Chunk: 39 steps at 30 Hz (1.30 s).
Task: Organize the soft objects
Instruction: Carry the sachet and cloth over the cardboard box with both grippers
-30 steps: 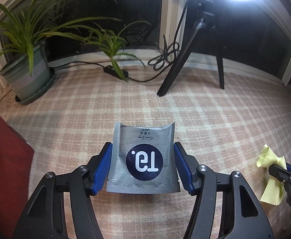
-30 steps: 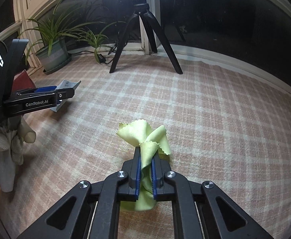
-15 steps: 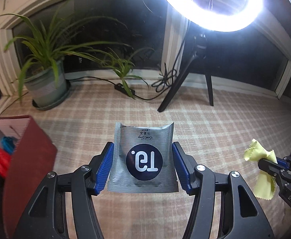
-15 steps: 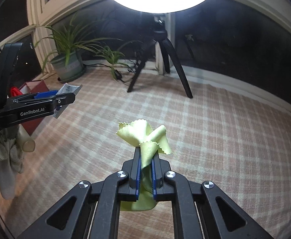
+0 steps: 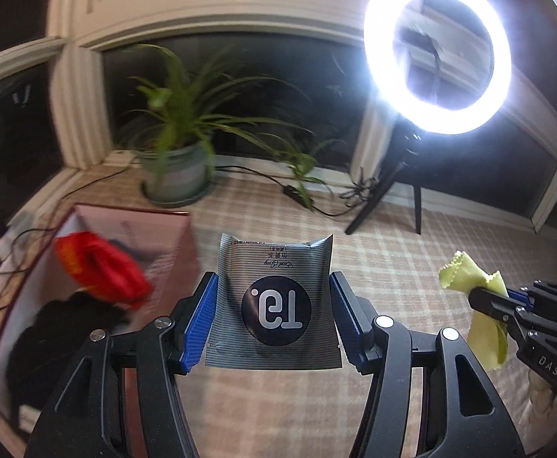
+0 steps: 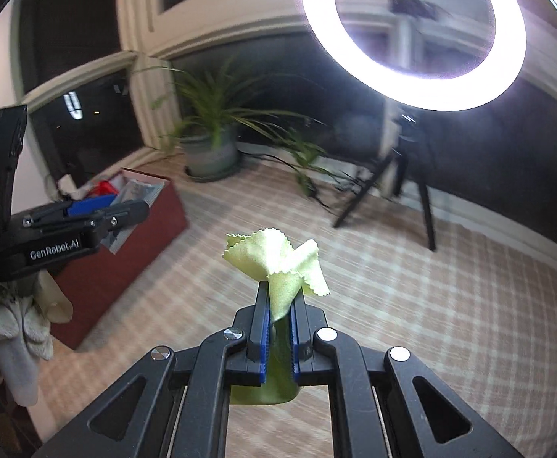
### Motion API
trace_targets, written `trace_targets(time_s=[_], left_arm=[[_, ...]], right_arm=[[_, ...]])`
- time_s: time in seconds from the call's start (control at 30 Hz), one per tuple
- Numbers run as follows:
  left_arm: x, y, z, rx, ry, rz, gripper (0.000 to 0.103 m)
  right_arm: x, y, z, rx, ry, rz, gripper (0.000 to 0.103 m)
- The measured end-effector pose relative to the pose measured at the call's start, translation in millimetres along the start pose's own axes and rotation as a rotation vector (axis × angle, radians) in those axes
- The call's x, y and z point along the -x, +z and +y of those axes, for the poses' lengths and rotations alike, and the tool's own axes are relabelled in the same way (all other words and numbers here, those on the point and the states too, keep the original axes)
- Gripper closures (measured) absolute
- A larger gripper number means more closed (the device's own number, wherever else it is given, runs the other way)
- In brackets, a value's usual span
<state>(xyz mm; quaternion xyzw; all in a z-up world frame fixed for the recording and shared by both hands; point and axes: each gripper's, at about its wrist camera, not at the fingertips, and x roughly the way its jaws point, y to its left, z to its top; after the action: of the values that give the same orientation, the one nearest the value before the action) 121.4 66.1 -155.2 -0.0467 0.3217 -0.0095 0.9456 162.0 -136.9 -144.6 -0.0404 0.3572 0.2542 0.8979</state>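
My left gripper (image 5: 272, 297) is shut on a grey striped soft packet (image 5: 274, 301) with a dark round logo, held in the air just right of a dark red box (image 5: 171, 267). The box holds a red item (image 5: 99, 267) and dark fabric (image 5: 61, 328). My right gripper (image 6: 280, 297) is shut on a yellow-green cloth (image 6: 278, 263) with a zigzag edge. That cloth also shows in the left wrist view (image 5: 477, 278), at the right. In the right wrist view the left gripper (image 6: 122, 215) sits at the left over the box (image 6: 126, 263).
A checked cloth (image 5: 412, 267) covers the surface. A potted plant (image 5: 175, 175) stands at the back by the window. A ring light on a tripod (image 5: 437, 61) stands at the back right, with cables and a power strip (image 5: 293, 194) near it.
Both grippers have lifted and swung to the left with their loads. The red box has come into view beside the left gripper. Both views are motion-blurred now.
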Motion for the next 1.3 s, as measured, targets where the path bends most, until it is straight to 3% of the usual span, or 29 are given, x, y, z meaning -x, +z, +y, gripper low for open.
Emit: trace_targets(time_s=[0.23,0.57,0.9,1.3], left_arm=[[45.0,-8.6,48.5,0.038,0.068,-0.028,0.046],[74.1,-33.8,118.3,0.111,0.139,-0.002,0.046],[68.7,-49.3,159.6,0.125,0.155,0.058,0.046],[57.4,-50.2,182.8,0.110,0.136,0.095,0.046]], right_arm=[[2.7,28.0,57.1,0.057,0.095,-0.024,0.095],[-8.1,53.1,148.1,0.165,0.207,-0.022,0.095],[-50.8,70.0,210.6,0.186,0.313,0.072,0.095],[-110.4,79.5,249.2,0.188,0.335,0.178,0.095]])
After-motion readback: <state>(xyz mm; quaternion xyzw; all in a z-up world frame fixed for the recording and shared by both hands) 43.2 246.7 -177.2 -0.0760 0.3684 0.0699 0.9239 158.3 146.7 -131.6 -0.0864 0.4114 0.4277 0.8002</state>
